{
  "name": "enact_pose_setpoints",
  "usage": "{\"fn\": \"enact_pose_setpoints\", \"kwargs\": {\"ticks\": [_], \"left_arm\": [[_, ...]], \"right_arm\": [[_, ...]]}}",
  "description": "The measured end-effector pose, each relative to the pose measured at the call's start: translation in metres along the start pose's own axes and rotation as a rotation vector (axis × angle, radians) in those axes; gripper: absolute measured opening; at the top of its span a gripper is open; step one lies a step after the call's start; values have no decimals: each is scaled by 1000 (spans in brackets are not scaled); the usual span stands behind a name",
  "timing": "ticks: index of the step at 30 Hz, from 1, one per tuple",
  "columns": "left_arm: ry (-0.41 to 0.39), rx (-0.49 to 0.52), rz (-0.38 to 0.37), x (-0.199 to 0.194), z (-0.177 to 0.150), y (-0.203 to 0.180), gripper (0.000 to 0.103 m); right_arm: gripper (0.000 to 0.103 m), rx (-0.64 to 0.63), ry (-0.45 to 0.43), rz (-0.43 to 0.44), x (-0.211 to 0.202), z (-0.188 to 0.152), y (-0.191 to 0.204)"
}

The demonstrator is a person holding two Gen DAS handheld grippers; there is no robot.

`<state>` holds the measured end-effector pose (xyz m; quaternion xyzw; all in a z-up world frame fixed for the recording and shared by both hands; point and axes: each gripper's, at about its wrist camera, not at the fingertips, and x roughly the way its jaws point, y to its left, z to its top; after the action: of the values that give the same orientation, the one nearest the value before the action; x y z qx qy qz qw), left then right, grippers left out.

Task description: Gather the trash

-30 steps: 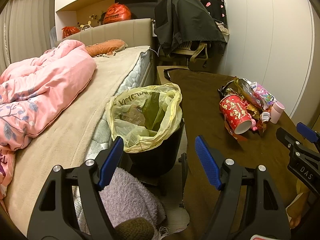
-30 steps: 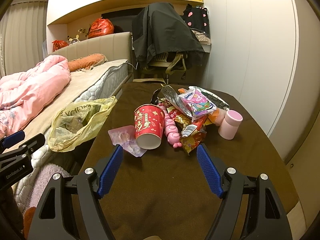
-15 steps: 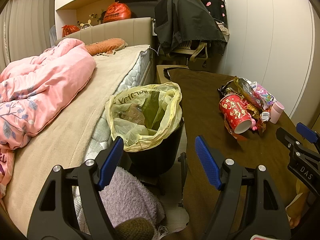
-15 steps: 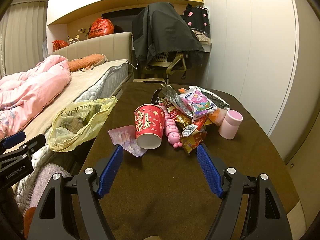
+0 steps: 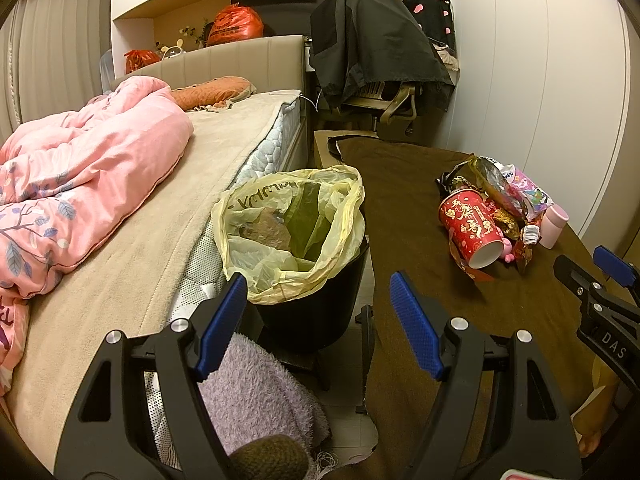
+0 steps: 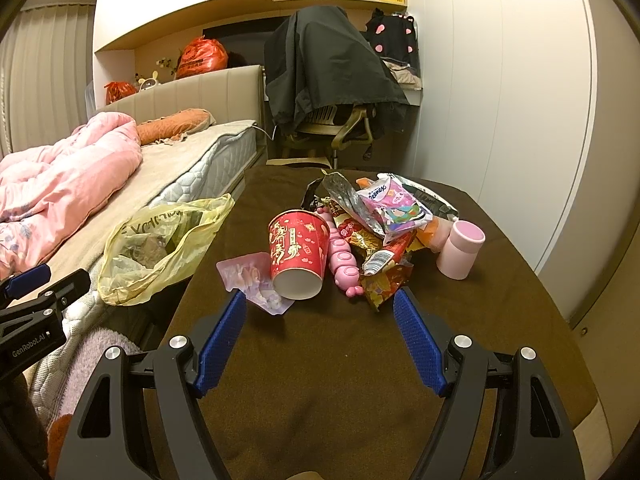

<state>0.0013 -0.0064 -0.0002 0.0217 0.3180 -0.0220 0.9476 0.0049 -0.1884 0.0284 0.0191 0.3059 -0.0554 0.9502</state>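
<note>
A heap of trash lies on the brown table [image 6: 340, 360]: a red paper cup [image 6: 298, 254] on its side, a pink wrapper [image 6: 250, 280], snack wrappers [image 6: 380, 276], a tissue pack [image 6: 400, 208], a pink toy [image 6: 344, 260] and a pink cup [image 6: 460, 248]. The red cup also shows in the left wrist view [image 5: 472, 228]. A black bin with a yellow bag [image 5: 292, 228] stands between bed and table. My right gripper [image 6: 320, 340] is open and empty, just short of the red cup. My left gripper [image 5: 316, 324] is open and empty, near the bin.
A bed [image 5: 120, 240] with a pink duvet [image 5: 80, 168] lies left of the bin. A chair draped with a black jacket [image 6: 328, 68] stands behind the table. A purple fluffy cloth [image 5: 256, 396] lies below my left gripper. A white wall [image 6: 520, 120] runs along the right.
My left gripper has drifted slightly; the view shifts a little. My right gripper has barely moved. Both stay open and empty.
</note>
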Motion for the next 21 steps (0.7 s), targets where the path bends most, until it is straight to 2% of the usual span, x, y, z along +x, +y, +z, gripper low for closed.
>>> {"fn": "enact_pose_setpoints", "kwargs": {"ticks": [21], "left_arm": [[9, 4, -7, 6, 1, -1, 70]], "right_arm": [[72, -3, -4, -19, 5, 4, -9]]}}
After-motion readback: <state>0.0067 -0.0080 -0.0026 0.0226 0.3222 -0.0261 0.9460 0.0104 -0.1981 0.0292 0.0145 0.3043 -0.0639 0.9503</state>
